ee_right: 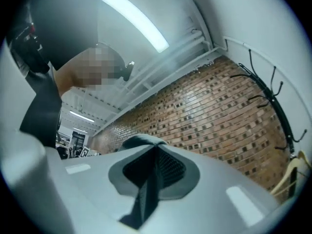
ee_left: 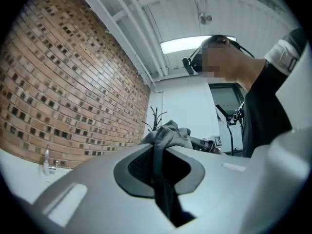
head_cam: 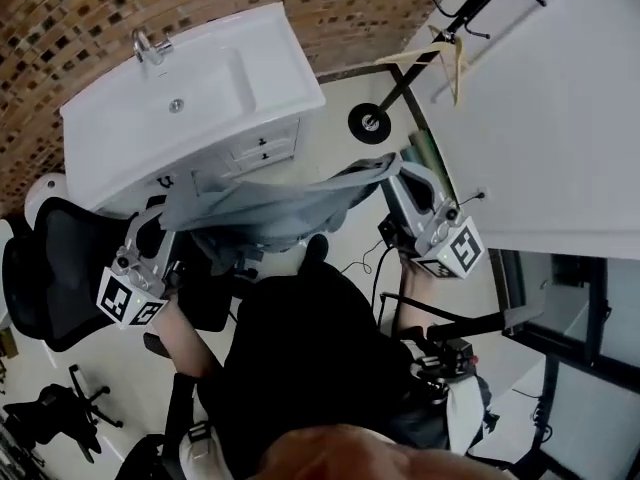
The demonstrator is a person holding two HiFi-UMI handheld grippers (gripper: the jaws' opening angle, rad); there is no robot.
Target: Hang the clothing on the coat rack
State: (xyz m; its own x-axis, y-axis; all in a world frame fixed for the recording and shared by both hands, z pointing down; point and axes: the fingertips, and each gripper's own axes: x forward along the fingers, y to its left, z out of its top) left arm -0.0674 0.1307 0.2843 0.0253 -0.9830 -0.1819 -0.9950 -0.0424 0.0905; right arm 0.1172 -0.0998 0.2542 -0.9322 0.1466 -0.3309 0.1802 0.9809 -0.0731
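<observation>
Holding grey garment [head_cam: 280,206] pinched tight in left tongs [ee_left: 158,152] and right tongs [ee_right: 153,155], spread just short of coat rack [head_cam: 405,83]; might slip from thin fold grips, or snag on wooden hanger [head_cam: 445,56] at the rack.

The garment [head_cam: 290,203] is soft grey cloth, matt and creased. The sink [head_cam: 270,58] looks glossy, smooth and white, with a shiny metal tap [head_cam: 148,48]. The wall [head_cam: 80,18] is rough brick. The hanger [head_cam: 415,55] looks like pale wood. The rack [head_cam: 470,16] is thin black metal.
</observation>
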